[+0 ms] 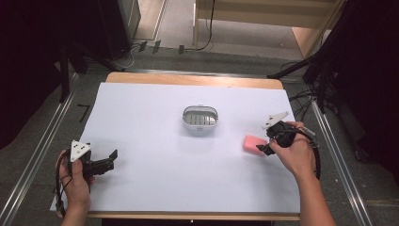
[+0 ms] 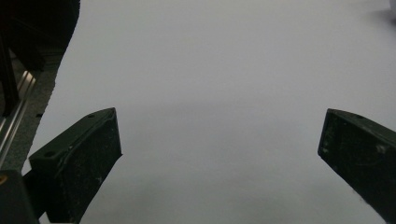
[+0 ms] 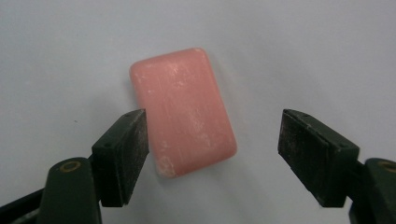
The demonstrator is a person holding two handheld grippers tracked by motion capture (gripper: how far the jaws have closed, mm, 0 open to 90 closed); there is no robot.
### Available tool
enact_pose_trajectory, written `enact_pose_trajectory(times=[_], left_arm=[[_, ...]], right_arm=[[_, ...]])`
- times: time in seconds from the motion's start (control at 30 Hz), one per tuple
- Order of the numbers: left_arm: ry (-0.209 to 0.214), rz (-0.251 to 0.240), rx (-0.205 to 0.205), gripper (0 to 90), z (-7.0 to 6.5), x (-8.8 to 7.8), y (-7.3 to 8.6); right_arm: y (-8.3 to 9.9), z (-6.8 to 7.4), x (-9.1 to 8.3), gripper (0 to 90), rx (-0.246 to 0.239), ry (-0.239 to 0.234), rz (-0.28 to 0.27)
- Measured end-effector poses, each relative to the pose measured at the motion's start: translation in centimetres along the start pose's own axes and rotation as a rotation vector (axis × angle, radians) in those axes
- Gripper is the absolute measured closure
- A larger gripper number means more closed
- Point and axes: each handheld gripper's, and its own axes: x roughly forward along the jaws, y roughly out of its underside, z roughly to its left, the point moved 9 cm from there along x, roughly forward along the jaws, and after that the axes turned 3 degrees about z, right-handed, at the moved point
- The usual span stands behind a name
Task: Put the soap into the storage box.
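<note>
The white-covered bench (image 1: 155,179) carries an oval soap dish (image 1: 200,117) at its centre. A pink soap bar (image 3: 182,112) lies flat to the right of it, between the half-open, empty right gripper (image 3: 212,144), unclamped. The left gripper (image 2: 219,154) gapes wide, empty, near-left. The right gripper view shows the bar skewed, touching one pad; closing could twist it loose.

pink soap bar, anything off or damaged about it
The pink soap bar lies askew between the right gripper fingers, not squared to them. Its surface is scuffed with whitish marks. Nothing is spilled.
</note>
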Motion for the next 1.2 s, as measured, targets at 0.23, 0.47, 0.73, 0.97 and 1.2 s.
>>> enact_pose_trajectory(times=[0.23,0.47,0.73,0.97,1.2], left_arm=[[0.003,0.002,-0.001,0.0,0.0,0.0,0.0],[0.004,0.001,-0.001,0.0,0.0,0.0,0.0],[0.005,0.001,0.001,0.0,0.0,0.0,0.0],[0.005,0.0,0.001,0.0,0.0,0.0,0.0],[0.005,0.001,0.001,0.0,0.0,0.0,0.0]], right_arm=[[-0.8,0.0,0.7,26.0,-0.031,-0.019,0.048],[-1.2,-0.2,1.2,26.9,-0.045,-0.041,0.057],[-1.3,-0.3,1.6,26.9,-0.059,-0.046,0.08],[-1.4,-0.2,2.0,26.5,-0.067,-0.061,0.097],[-1.6,0.4,2.4,27.3,-0.094,-0.105,0.113]])
